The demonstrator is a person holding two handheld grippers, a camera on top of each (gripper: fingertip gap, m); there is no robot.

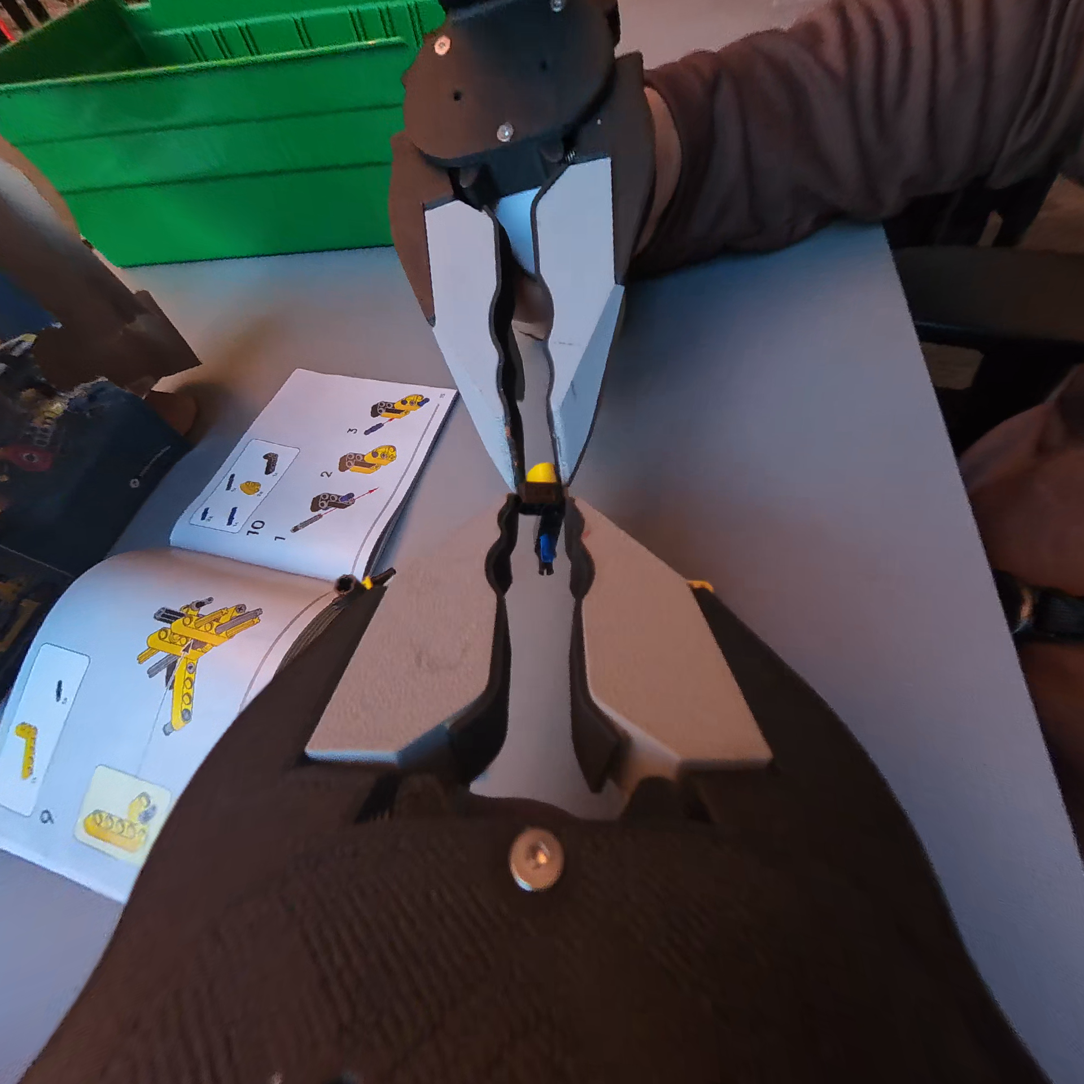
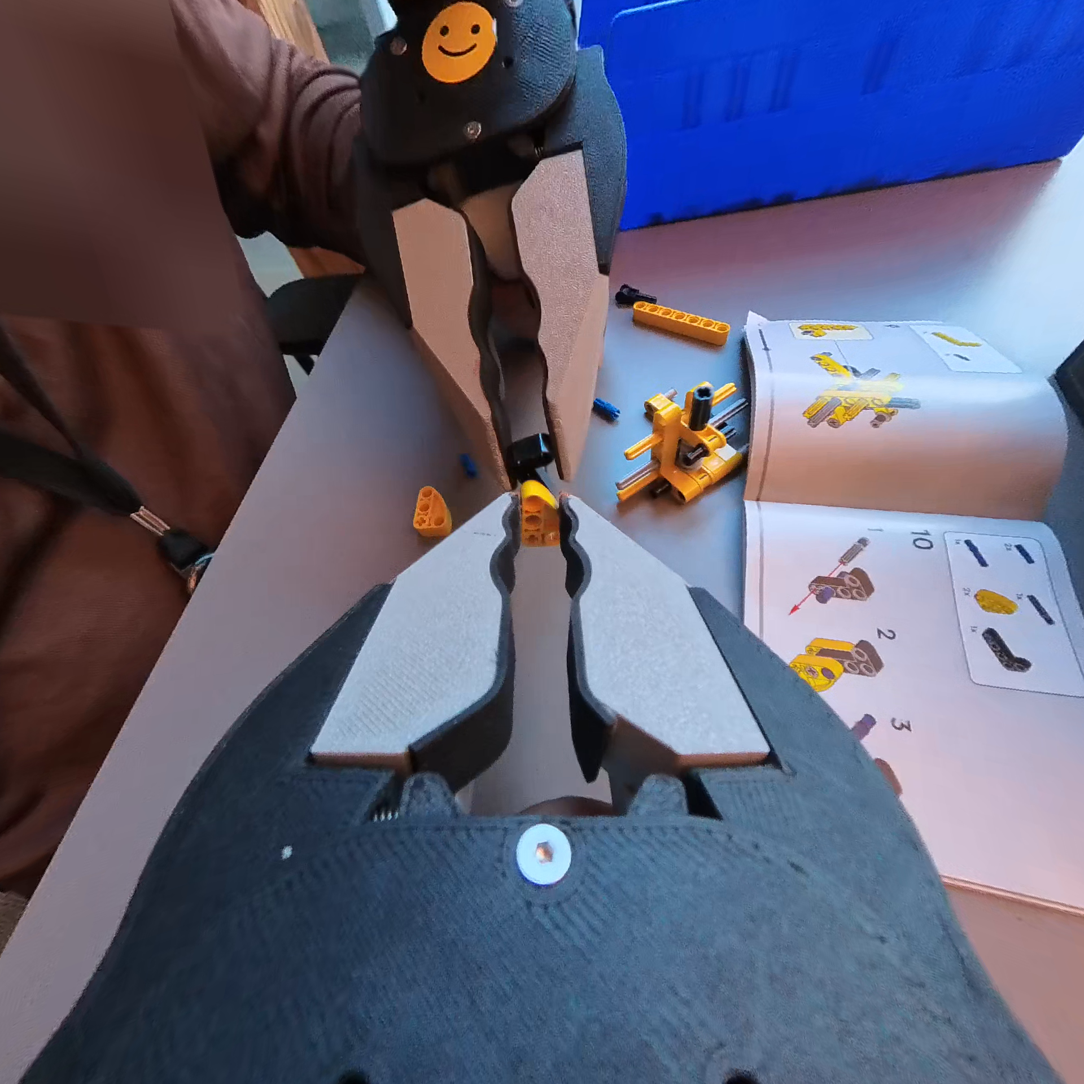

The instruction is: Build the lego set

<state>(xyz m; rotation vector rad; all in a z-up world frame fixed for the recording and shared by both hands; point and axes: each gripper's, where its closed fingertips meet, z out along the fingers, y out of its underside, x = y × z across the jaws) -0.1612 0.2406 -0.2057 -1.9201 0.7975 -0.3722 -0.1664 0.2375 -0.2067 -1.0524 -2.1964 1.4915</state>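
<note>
My left gripper is shut on a small black angled piece that has a blue pin in it. My right gripper is shut on a small yellow rounded piece. The two grippers meet tip to tip above the table, and the yellow piece touches the black piece. In the left wrist view the right gripper comes in from the top with the yellow piece. In the right wrist view the left gripper comes in from the top.
A yellow partly built assembly, a yellow beam, a second yellow rounded piece and loose blue pins lie on the table. The open instruction booklet lies beside them. A green bin and a blue bin stand behind. The table edge is close. Left and right tips are no more than a few centimetres apart.
</note>
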